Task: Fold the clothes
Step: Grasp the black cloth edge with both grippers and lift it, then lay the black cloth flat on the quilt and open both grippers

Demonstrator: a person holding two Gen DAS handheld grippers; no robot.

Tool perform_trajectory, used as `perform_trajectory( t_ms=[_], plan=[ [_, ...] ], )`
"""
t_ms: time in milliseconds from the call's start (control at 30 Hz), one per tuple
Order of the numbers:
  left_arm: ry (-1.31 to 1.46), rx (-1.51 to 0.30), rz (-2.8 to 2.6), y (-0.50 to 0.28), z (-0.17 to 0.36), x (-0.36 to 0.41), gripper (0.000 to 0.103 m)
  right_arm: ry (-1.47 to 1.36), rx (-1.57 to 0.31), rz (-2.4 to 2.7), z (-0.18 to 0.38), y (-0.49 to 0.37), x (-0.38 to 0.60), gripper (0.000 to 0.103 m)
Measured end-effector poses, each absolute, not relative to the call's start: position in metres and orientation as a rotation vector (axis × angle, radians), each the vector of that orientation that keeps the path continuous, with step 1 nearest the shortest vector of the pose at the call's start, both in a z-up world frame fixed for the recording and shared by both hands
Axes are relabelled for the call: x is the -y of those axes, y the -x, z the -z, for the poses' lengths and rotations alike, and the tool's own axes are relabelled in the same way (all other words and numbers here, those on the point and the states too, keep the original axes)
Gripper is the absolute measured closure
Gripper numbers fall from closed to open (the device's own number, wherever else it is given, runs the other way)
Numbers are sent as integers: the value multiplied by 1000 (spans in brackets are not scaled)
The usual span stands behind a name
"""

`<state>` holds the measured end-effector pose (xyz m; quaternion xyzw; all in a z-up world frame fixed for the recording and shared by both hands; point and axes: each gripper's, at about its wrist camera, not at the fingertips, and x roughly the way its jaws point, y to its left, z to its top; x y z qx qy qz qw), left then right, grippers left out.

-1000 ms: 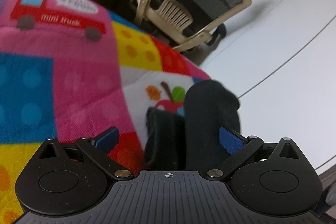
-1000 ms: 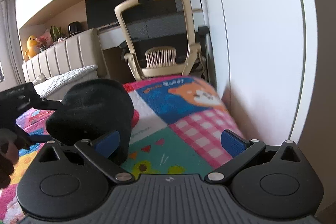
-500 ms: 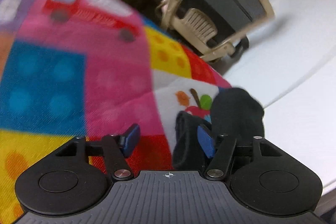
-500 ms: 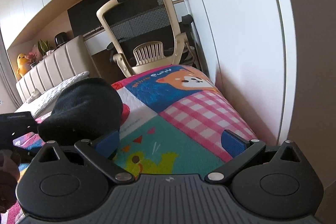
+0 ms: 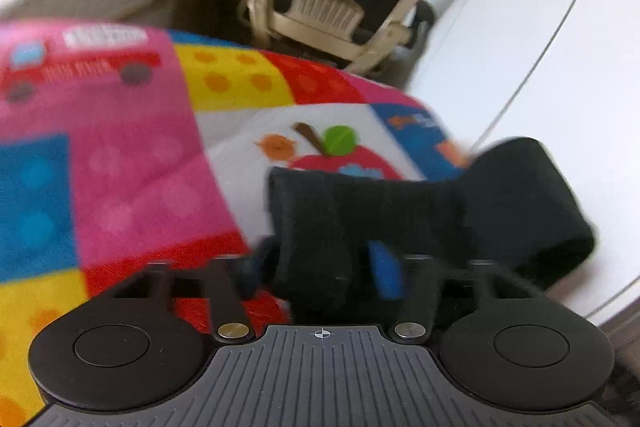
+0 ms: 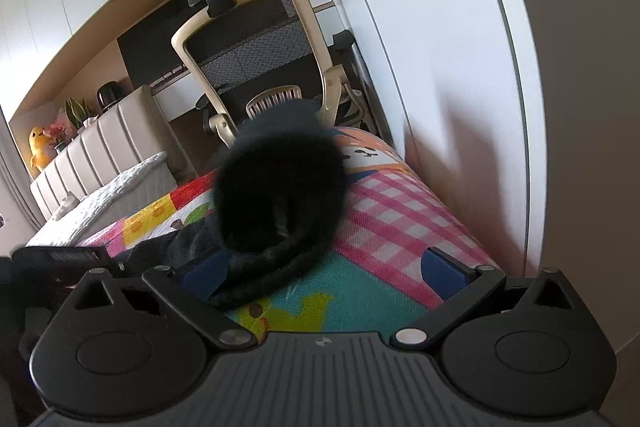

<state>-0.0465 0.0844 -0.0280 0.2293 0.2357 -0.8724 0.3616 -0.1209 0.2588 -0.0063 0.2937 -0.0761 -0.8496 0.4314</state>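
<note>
A black knitted garment, sock-like (image 5: 420, 203), lies on a colourful patchwork mat (image 5: 120, 163). My left gripper (image 5: 320, 267) is shut on its near end, and the rest bends off to the right. In the right wrist view the same black garment (image 6: 280, 187) bulges up in the middle, blurred. My right gripper (image 6: 324, 267) is open and empty; its left fingertip (image 6: 204, 267) is close against the garment's lower edge. The left gripper's body (image 6: 60, 259) shows at that view's left edge.
A beige office chair (image 6: 256, 67) stands beyond the mat's far end. A white wall or wardrobe (image 6: 420, 47) runs along the mat's right side. A beige bed with a white cover (image 6: 100, 179) is at the left.
My left gripper has closed on the black garment, which now stretches out to the right. The right gripper has stayed open and tilted down, and the garment now sits in front of it.
</note>
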Motion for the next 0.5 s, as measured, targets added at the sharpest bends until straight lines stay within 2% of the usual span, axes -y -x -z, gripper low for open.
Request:
perform_trajectory(
  t_ms=[67, 167, 400, 500],
  plan=[
    [-582, -567, 2267, 28, 40, -78, 64, -738, 198, 2113, 8, 121, -258, 0],
    [-563, -563, 2288, -3, 59, -85, 66, -746, 215, 2105, 10, 122, -258, 0],
    [-471, -556, 2134, -145, 81, -142, 64, -779, 208, 2076, 13, 128, -253, 0],
    [-436, -572, 2074, -190, 72, -149, 60, -820, 168, 2045, 16, 129, -246, 0]
  ],
)
